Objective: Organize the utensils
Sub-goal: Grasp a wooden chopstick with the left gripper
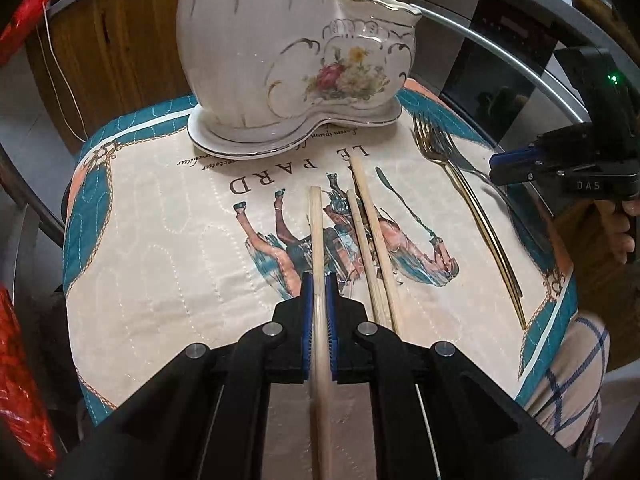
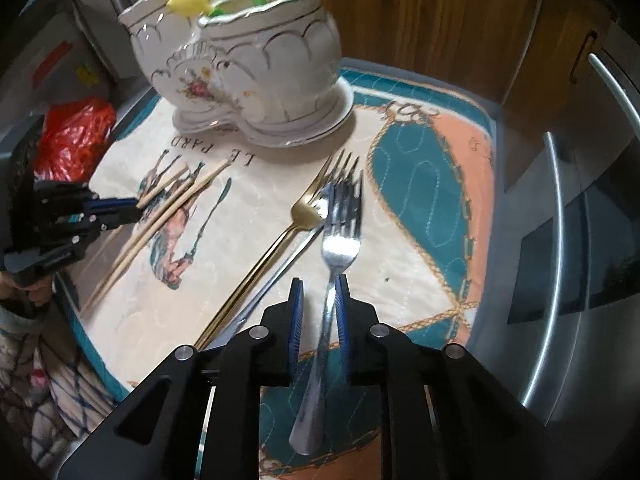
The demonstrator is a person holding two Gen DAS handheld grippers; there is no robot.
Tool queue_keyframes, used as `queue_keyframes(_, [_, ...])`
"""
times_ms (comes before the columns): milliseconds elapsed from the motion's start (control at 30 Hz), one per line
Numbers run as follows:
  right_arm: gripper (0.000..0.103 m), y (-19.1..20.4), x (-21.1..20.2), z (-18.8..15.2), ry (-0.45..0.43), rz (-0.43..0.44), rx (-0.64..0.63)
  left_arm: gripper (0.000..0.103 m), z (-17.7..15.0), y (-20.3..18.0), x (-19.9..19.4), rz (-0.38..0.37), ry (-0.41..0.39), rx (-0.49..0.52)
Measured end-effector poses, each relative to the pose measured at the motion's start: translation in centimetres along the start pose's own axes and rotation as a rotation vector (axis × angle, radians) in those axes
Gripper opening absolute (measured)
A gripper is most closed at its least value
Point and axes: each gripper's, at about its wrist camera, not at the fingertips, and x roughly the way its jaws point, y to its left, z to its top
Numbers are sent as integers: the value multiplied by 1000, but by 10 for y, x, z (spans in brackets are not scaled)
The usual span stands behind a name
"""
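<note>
**Chopstick pinched, steel fork loose between parted pads**

The quilted mat (image 1: 160,240) carries the printed words "LE PARD" above a horse picture, with a line of smaller script nearer the holder, too small to read. Its stitched cream centre is bordered in teal and salmon with a rope pattern. The right gripper's black body shows the letters "DAS".

The ceramic holder (image 1: 280,60) is glossy white, scalloped, gilt-edged, with a floral decal, and has two compartments on one shared base. It stands at the far end of the mat.

In front of the holder, the left gripper (image 1: 319,280) has its blue ribbed pads pressed onto a pale wooden chopstick (image 1: 316,224). Two loose chopsticks (image 1: 372,232) lie just beside it, pointing toward the holder.

Further from the holder's flowered side, the right gripper (image 2: 319,284) has its pads slightly spread around the silver fork (image 2: 340,220); the handle lies between them, not clamped. A gold fork (image 2: 296,220) and a second silver handle lie alongside it.
</note>
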Motion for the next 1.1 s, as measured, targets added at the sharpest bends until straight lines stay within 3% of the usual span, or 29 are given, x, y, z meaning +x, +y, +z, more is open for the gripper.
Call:
queue_keyframes(267, [16, 8, 12, 8, 89, -39, -41, 7, 10, -4, 4, -7, 71, 59])
queue_keyframes(433, [3, 4, 15, 14, 145, -60, -45, 7, 16, -2, 7, -36, 112, 61])
queue_keyframes(533, [1, 3, 15, 14, 149, -60, -43, 7, 16, 0, 8, -47, 118, 64])
queue_keyframes(767, [1, -1, 4, 7, 85, -31, -11, 6, 6, 17, -2, -79, 64, 13])
queue_keyframes(1100, [1, -3, -62, 8, -168, 36, 18, 6, 1, 32, -64, -131, -169, -45])
